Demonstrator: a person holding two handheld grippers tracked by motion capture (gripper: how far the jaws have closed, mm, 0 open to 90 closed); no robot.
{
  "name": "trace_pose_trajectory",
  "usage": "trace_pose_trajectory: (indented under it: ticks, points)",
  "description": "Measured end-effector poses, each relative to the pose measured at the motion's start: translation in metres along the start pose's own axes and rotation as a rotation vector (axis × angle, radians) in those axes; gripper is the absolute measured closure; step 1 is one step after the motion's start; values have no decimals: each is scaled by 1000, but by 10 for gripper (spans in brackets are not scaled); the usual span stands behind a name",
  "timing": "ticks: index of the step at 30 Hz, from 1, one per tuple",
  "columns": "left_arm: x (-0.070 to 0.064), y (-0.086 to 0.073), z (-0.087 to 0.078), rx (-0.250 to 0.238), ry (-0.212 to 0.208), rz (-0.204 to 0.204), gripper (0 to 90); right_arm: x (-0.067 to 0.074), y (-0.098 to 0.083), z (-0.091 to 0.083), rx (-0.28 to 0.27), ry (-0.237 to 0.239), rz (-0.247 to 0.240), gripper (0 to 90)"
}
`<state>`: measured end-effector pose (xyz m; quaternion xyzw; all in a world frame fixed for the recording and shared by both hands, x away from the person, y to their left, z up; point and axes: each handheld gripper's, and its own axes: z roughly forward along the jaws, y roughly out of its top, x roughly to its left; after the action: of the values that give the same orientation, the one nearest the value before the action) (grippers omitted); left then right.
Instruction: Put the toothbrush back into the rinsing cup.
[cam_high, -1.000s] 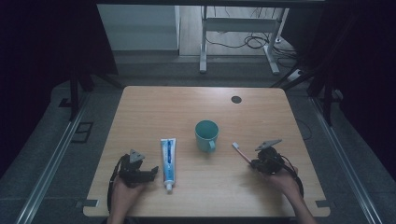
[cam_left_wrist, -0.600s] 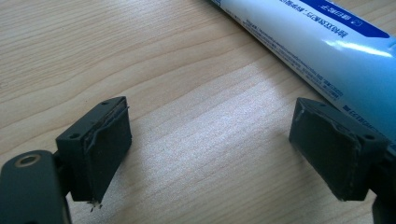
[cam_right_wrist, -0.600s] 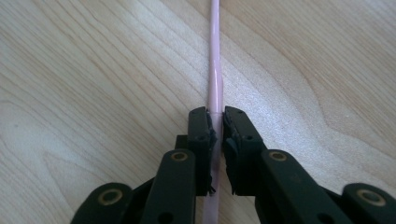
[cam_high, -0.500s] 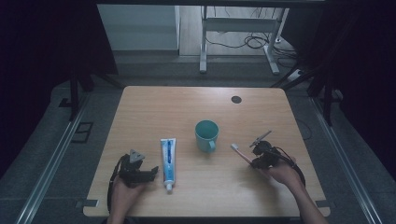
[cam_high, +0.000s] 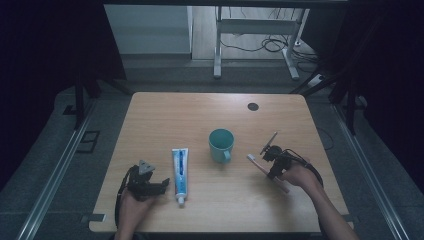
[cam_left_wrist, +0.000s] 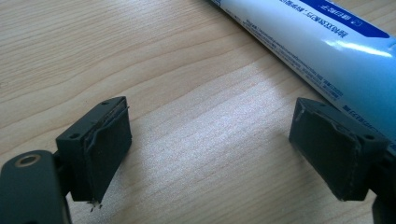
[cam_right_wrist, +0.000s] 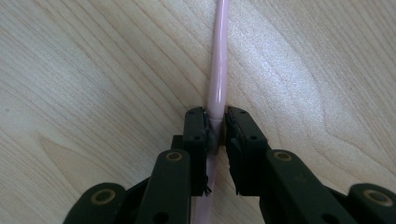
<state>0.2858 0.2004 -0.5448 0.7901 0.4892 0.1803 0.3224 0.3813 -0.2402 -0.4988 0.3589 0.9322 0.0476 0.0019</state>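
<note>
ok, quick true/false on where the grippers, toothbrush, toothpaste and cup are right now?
1. The right gripper is closed on the pink toothbrush. True.
2. The left gripper grips the toothpaste tube. False: its jaws stand open over bare table, the tube beside one jaw.
3. The toothbrush stands inside the teal cup. False: it is in the right gripper's jaws, apart from the cup, to its right in the high view.
4. The toothpaste tube lies flat on the wooden table, left of the cup in the high view. True.
5. The cup lies on its side. False: it stands upright.
</note>
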Motion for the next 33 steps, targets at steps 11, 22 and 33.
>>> trace_pose_trajectory:
  ticks: [11,22,33]
  points:
    - [0,0,0,0,0,0,130,-1,11,1,67,11,22,828]
    - [0,0,0,0,0,0,130,-5,9,-12,16,20,24,836]
    - [0,0,0,0,0,0,130,-6,5,-22,-34,25,20,836]
